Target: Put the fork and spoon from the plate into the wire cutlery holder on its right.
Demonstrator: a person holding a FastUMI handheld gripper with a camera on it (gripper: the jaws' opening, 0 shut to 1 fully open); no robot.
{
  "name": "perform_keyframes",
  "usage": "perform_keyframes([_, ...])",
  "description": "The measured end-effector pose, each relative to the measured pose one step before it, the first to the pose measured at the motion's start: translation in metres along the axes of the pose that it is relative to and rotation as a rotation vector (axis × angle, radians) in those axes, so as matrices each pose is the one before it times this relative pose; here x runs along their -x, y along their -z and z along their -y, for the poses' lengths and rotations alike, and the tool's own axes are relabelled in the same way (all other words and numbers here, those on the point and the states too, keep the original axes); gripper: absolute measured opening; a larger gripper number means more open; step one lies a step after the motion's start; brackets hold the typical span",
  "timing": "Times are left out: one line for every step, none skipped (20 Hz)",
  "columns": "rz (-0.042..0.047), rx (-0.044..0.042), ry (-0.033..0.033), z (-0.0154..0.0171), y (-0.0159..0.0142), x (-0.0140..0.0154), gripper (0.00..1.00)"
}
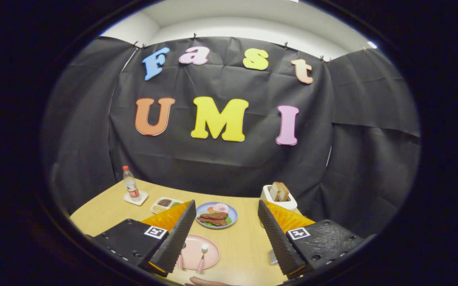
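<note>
Nearest, a hand (209, 282) is cut off below the spread, empty gripper (226, 234). Its left finger hides part of the pink plate (209, 260); the pink-handled fork (202, 258) lies there, spoon unclear. Beside the right finger, the wire holder (272, 257) is barely visible. Beyond: blue food plate (232, 212), toaster (278, 196).

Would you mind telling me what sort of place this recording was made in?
Probably a staged breakfast table in a cloth-walled booth: a toaster holding bread, a blue plate of food and a pink plate with cutlery, seen beyond the open gripper.
</note>
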State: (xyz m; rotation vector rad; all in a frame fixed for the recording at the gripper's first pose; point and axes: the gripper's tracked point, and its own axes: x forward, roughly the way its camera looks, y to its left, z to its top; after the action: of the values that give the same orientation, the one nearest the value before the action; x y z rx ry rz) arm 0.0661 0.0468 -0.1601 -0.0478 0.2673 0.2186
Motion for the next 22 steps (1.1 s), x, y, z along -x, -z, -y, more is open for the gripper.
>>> perform_keyframes([-0.02731, 0.00732, -0.01442, -0.00395, 0.01403, -0.00802, 0.94])
perform_keyframes([-0.02957, 0.00687, -0.00930, -0.00234, 0.01696, -0.00782, 0.94])
perform_keyframes([-0.03286, 0.00717, -0.00829, -0.00339, 0.01716, -0.00762, 0.94])
perform_keyframes([-0.03446, 0.01324, -0.00526, -0.00336, 0.01888, -0.00982, 0.94])
perform_keyframes([-0.04958, 0.01355, 0.00080, -0.00167, 0.02102, -0.01147, 0.94])
perform_keyframes([-0.05177, 0.00760, -0.01378, -0.00665, 0.02342, -0.01144, 0.91])
perform_keyframes([-0.05214, 0.00545, -0.00899, -0.00546, 0.02110, -0.01221, 0.90])
perform_keyframes([-0.05408, 0.01227, -0.01338, -0.00720, 0.02070, -0.01134, 0.90])
perform_keyframes([-0.05237, 0.00858, -0.00490, -0.00431, 0.01737, -0.01321, 0.88])
perform_keyframes([-0.04431, -0.00234, -0.02239, -0.00926, 0.01556, -0.00922, 0.83])
perform_keyframes([-0.05543, -0.00486, -0.01379, -0.00810, 0.01581, -0.01027, 0.79])
perform_keyframes([-0.04447, -0.01679, -0.02623, -0.00808, 0.01316, -0.00937, 0.74])
perform_keyframes([-0.05122, -0.01527, -0.01020, -0.00618, 0.01258, -0.01070, 0.70])
perform_keyframes([-0.04291, -0.01823, -0.01114, -0.00461, 0.00810, -0.00915, 0.67])
perform_keyframes([-0.01999, -0.01381, -0.00596, -0.00386, 0.00207, -0.00691, 0.64])
perform_keyframes([-0.01585, -0.00892, -0.00289, -0.00061, 0.00244, -0.00581, 0.60])
perform_keyframes([-0.01672, -0.01315, -0.00228, -0.00204, 0.00302, -0.00565, 0.56])
perform_keyframes([-0.02574, -0.00901, 0.00548, -0.00009, 0.00432, -0.00595, 0.53])
perform_keyframes([-0.03629, -0.00835, 0.01893, 0.00146, 0.00556, -0.00802, 0.49])
perform_keyframes([-0.03190, -0.01110, 0.01433, 0.00174, 0.00712, -0.00671, 0.39])
perform_keyframes([-0.00828, -0.00736, 0.00097, -0.00018, 0.00090, -0.00307, 0.30])
perform_keyframes([0.00324, -0.00626, -0.01004, -0.00233, -0.00065, -0.00384, 0.20])
